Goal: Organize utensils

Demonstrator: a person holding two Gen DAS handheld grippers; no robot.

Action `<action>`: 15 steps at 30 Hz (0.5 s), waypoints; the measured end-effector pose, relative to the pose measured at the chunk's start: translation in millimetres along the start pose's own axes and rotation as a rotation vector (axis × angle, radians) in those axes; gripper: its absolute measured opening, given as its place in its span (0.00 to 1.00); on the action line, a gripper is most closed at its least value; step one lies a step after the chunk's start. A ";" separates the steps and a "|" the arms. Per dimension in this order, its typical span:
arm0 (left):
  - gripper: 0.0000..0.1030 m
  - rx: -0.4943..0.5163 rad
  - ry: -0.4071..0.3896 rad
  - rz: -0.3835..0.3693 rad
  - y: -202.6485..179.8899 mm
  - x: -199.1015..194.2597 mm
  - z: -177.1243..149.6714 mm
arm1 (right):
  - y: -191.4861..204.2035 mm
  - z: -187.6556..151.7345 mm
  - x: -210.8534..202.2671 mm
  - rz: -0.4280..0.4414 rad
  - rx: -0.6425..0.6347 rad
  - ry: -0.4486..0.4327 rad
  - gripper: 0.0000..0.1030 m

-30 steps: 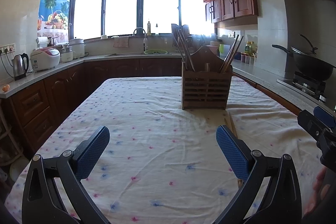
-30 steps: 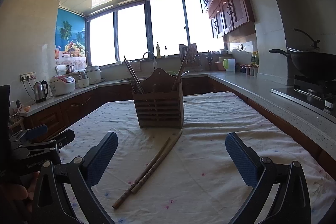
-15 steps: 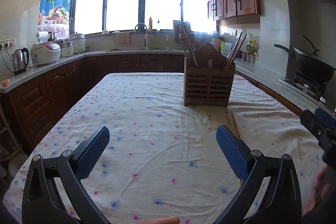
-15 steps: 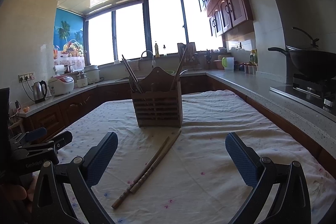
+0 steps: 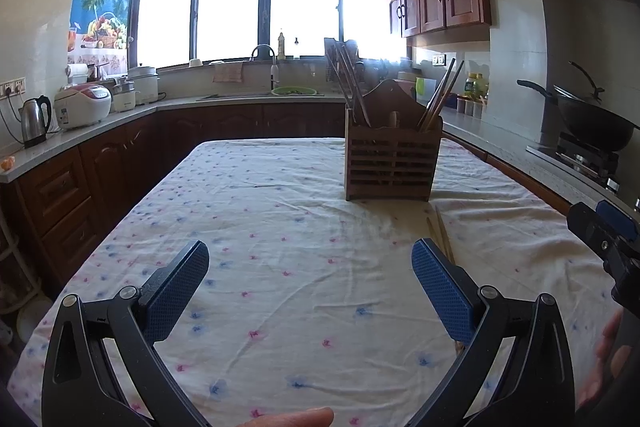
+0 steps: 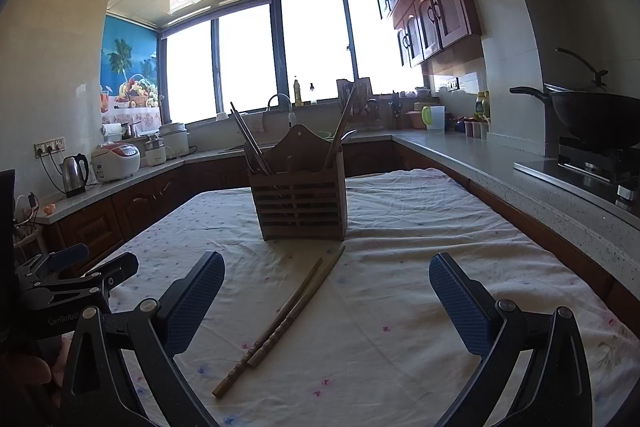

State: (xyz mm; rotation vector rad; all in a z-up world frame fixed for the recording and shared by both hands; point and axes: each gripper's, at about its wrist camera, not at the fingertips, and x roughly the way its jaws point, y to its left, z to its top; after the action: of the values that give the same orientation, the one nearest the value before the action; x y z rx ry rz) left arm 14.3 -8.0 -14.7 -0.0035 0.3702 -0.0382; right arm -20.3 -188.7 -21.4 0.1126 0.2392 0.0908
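A slatted wooden utensil holder [image 5: 394, 163] [image 6: 302, 201] stands on the table with several chopsticks leaning in its outer compartments. Two wooden chopsticks [image 6: 280, 321] lie side by side on the cloth in front of it; in the left wrist view the chopsticks [image 5: 440, 233] show partly behind the right finger. My right gripper [image 6: 326, 291] hovers open just above and behind the loose pair. My left gripper [image 5: 310, 279] is open over bare cloth, left of the pair, holding nothing.
The table wears a white flowered cloth [image 5: 280, 227]. Counters ring the room: a kettle [image 5: 34, 121] and rice cooker [image 5: 82, 105] at left, a sink [image 5: 264, 95] at the back, a wok [image 5: 592, 123] on the stove at right.
The left wrist view tipped slightly downward, so the holder sits a little lower in frame. A fingertip now shows at its bottom edge. The right gripper barely moved.
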 end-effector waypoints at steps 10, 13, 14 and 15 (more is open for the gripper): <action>1.00 0.010 0.000 0.002 -2.2 -1.0 -0.5 | -1.5 0.2 -1.6 0.006 0.001 -0.009 1.00; 1.00 0.011 0.005 0.002 -2.8 -0.7 -0.6 | -1.8 0.3 -1.8 0.009 0.002 -0.009 1.00; 1.00 0.012 0.004 0.004 -3.1 -1.0 -0.7 | -1.8 0.3 -1.7 0.009 0.002 -0.008 1.00; 1.00 0.013 0.002 0.005 -3.4 -1.4 -0.6 | -1.5 0.3 -2.0 0.009 0.002 -0.008 1.00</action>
State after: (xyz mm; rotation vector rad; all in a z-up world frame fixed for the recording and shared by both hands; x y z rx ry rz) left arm 12.7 -11.3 -14.7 0.0107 0.3724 -0.0355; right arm -22.0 -190.4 -20.8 0.1157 0.2307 0.0991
